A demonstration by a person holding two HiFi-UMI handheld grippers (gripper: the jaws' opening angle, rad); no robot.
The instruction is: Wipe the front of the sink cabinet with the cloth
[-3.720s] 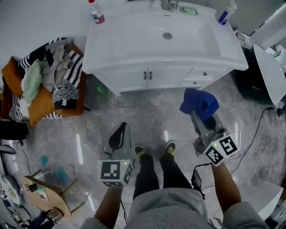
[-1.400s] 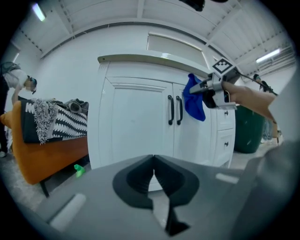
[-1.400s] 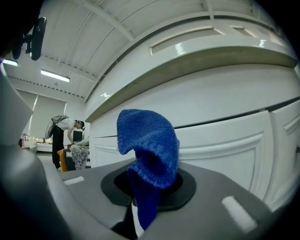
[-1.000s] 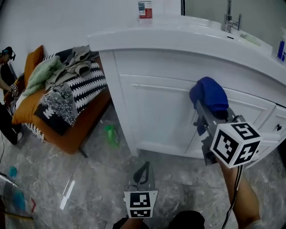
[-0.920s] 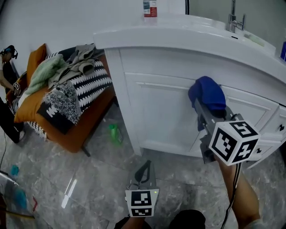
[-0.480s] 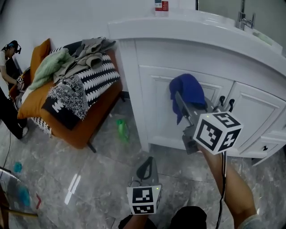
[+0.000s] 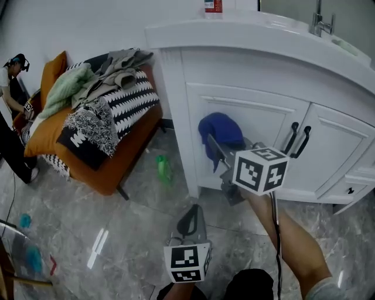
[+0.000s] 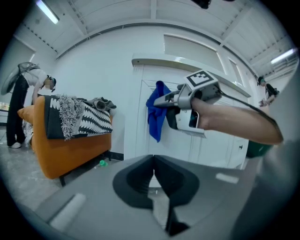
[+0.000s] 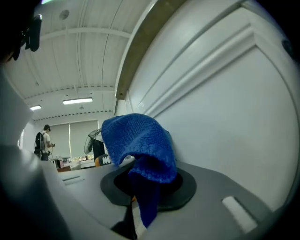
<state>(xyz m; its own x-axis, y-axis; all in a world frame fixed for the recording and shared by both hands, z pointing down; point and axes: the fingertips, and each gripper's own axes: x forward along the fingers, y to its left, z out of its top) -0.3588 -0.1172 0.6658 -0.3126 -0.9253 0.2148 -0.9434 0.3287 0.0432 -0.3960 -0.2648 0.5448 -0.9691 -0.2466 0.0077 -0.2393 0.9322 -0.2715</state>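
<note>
My right gripper is shut on a blue knitted cloth, and the cloth presses against the left door panel of the white sink cabinet. In the right gripper view the cloth bunches over the jaws, right beside the white door panel. My left gripper hangs low over the floor, jaws shut and empty. From the left gripper view I see the cloth against the cabinet door, with the right gripper behind it.
Two black door handles sit right of the cloth. An orange couch piled with clothes stands left of the cabinet. A green bottle lies on the marble floor. A person stands far left. A bottle stands on the countertop.
The right gripper has carried the cloth leftward and down across the cabinet front, from near the handles to the left door panel. The left gripper has stayed low.
</note>
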